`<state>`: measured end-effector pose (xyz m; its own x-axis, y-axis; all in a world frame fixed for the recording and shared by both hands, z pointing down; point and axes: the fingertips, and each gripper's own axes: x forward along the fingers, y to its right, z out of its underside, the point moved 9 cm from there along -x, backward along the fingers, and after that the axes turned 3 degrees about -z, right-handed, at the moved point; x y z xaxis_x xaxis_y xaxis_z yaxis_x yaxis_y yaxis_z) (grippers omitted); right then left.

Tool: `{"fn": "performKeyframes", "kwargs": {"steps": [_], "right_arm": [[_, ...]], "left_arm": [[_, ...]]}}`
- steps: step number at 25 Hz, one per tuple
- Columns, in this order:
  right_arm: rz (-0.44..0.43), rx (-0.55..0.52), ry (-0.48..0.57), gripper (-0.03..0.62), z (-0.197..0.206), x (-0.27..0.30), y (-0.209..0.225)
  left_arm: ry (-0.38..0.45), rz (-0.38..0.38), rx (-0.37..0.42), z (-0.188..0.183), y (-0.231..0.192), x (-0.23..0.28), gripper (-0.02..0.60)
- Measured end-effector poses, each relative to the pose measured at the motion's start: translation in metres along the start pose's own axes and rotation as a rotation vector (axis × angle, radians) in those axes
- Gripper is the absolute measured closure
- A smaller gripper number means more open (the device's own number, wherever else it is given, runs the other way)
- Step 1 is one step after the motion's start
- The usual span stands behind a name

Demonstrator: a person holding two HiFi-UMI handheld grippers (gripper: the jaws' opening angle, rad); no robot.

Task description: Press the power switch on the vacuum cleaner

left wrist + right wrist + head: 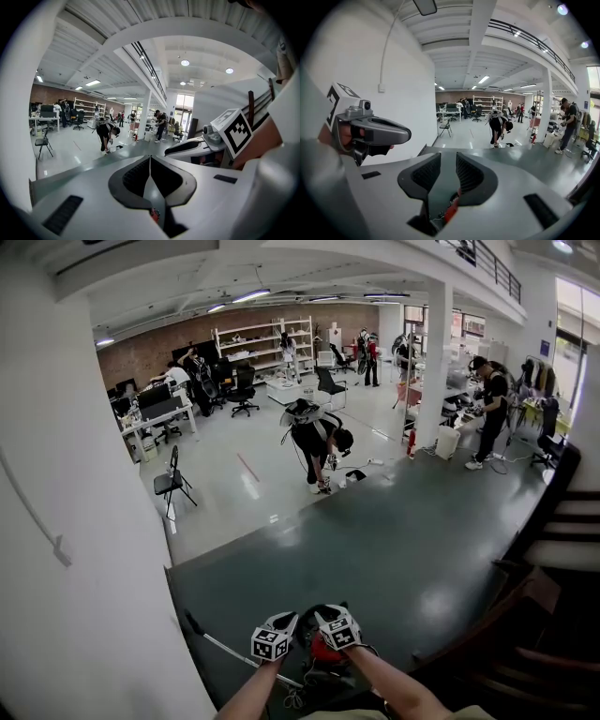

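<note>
The red vacuum cleaner [324,653] sits on the dark floor right below my hands, and both grippers hide most of it. I cannot make out its power switch. A thin wand [225,645] lies on the floor to its left. My left gripper [282,622] hovers over the vacuum's left side, and in the left gripper view [150,160] its pads meet with nothing between them. Close beside it, my right gripper [329,618] stands open [448,157], its jaws empty. Red bits of the vacuum [450,212] show low behind the jaws. Each gripper view shows the other gripper alongside.
A white wall [84,549] rises close on the left. Dark wooden stairs [553,559] climb at the right. Farther out on the grey floor a person [321,444] bends down, a folding chair [173,480] stands, and a white pillar [434,362] rises.
</note>
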<state>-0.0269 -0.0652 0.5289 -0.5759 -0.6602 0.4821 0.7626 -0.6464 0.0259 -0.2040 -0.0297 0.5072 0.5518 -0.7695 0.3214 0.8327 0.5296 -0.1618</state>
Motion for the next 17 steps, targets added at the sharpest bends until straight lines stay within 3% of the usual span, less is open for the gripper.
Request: {"fn": "performKeyframes", "kwargs": {"steps": [11,17], "right_arm": [[-0.007,0.002,-0.061,0.487,0.021,-0.001,-0.007],[-0.01,-0.043,-0.043,0.487,0.023,0.007,0.002]], "left_arm": [[-0.024,0.001,-0.029,0.024,0.0,-0.01,0.575],[-0.04,-0.004,-0.031,0.031,-0.006,-0.009,0.575]]}}
